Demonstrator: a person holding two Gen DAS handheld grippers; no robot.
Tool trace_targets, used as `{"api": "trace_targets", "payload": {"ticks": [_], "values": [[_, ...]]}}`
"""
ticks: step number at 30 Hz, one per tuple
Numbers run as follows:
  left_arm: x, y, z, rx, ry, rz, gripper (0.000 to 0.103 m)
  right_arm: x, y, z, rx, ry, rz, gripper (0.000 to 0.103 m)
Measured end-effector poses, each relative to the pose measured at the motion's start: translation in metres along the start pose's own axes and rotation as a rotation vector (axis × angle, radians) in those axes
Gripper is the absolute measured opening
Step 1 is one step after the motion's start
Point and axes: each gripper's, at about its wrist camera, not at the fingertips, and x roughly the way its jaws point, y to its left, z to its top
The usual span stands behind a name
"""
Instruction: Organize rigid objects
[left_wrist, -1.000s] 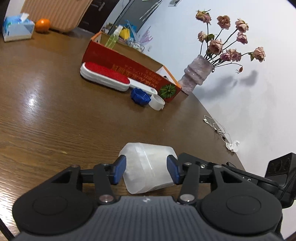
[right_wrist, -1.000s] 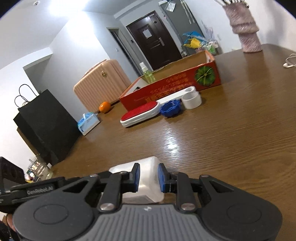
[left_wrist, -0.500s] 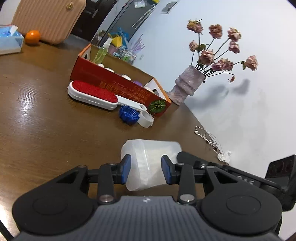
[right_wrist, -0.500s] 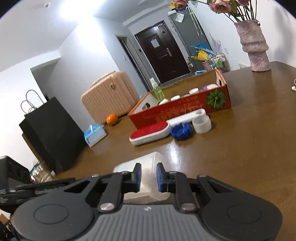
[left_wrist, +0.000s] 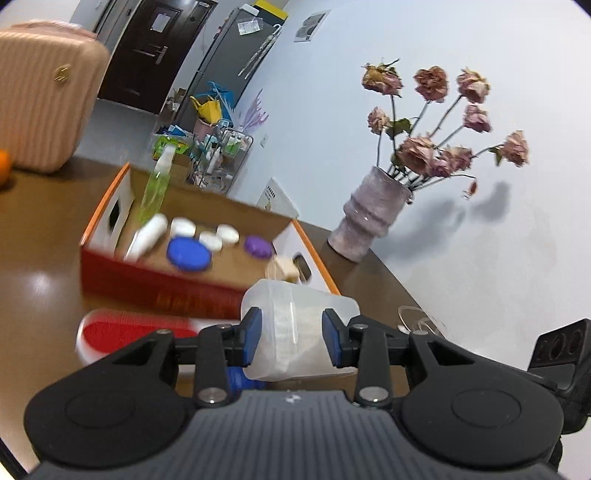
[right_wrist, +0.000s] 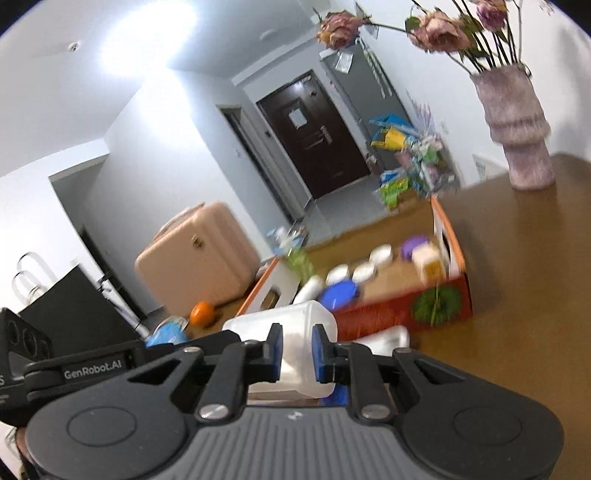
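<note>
Currently both grippers clamp one translucent white plastic container (left_wrist: 295, 332), held in the air on its side above the brown wooden table (left_wrist: 44, 266). Left gripper (left_wrist: 291, 339): blue pads pressed against the container's wide body, jaws about half open around it. Right gripper (right_wrist: 297, 352): jaws nearly closed, pinching a narrower part of the same container (right_wrist: 295, 332).

Just beyond the container sits the open red cardboard box with orange rim (left_wrist: 155, 284). Inside it: round blue lid (left_wrist: 189, 254), purple lid (left_wrist: 258, 246), several small white caps (left_wrist: 183, 227), a white tube, a green spray bottle (left_wrist: 157, 184) upright at the far left corner.

Red-and-white lint brush (left_wrist: 129, 328) lies on the table against the box's near wall, below the left jaw. Ribbed grey vase of dried pink roses (left_wrist: 369, 218) stands right of the box. Both views blurred.
</note>
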Motion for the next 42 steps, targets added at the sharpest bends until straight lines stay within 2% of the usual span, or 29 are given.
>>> {"api": "trace_targets", "payload": {"ticks": [5, 10, 15, 17, 20, 21, 24, 27, 29, 33, 36, 38, 39, 41, 42], "values": [[0.065, 0.011, 0.059, 0.023, 0.018, 0.009, 0.035, 0.062, -0.030, 0.053, 0.042, -0.018, -0.025, 0.015], [0.153, 0.035, 0.099, -0.022, 0.076, 0.038, 0.035, 0.136, -0.071, 0.086, 0.070, 0.042, -0.113, 0.016], [0.241, 0.073, 0.112, -0.138, 0.224, 0.086, 0.036, 0.199, -0.105, 0.091, 0.084, 0.154, -0.206, 0.015], [0.258, 0.080, 0.112, -0.136, 0.252, 0.110, 0.040, 0.209, -0.103, 0.088, 0.040, 0.159, -0.241, 0.017], [0.266, 0.081, 0.108, -0.116, 0.275, 0.100, 0.041, 0.217, -0.100, 0.085, -0.002, 0.162, -0.282, 0.018], [0.267, 0.079, 0.107, -0.103, 0.283, 0.103, 0.047, 0.219, -0.098, 0.084, -0.015, 0.165, -0.287, 0.018], [0.261, 0.073, 0.108, -0.053, 0.256, 0.127, 0.051, 0.210, -0.092, 0.085, -0.037, 0.162, -0.280, 0.018], [0.237, 0.062, 0.112, 0.030, 0.220, 0.146, 0.053, 0.187, -0.077, 0.091, -0.077, 0.141, -0.272, 0.018], [0.213, 0.051, 0.115, 0.107, 0.194, 0.156, 0.054, 0.163, -0.063, 0.099, -0.106, 0.117, -0.261, 0.018], [0.154, 0.034, 0.122, 0.204, 0.126, 0.195, 0.071, 0.107, -0.029, 0.113, -0.189, 0.056, -0.260, 0.019], [0.096, 0.024, 0.125, 0.264, 0.051, 0.230, 0.074, 0.060, -0.004, 0.116, -0.257, 0.024, -0.257, 0.023], [0.059, 0.019, 0.124, 0.285, 0.016, 0.252, 0.076, 0.030, 0.011, 0.110, -0.311, 0.002, -0.265, 0.034], [0.043, 0.017, 0.122, 0.286, -0.001, 0.264, 0.081, 0.015, 0.020, 0.105, -0.350, -0.016, -0.272, 0.037], [0.009, 0.012, 0.115, 0.301, -0.041, 0.292, 0.091, -0.012, 0.033, 0.094, -0.403, -0.047, -0.279, 0.059], [-0.006, 0.009, 0.108, 0.320, -0.071, 0.309, 0.099, -0.025, 0.039, 0.087, -0.425, -0.062, -0.284, 0.064]]}}
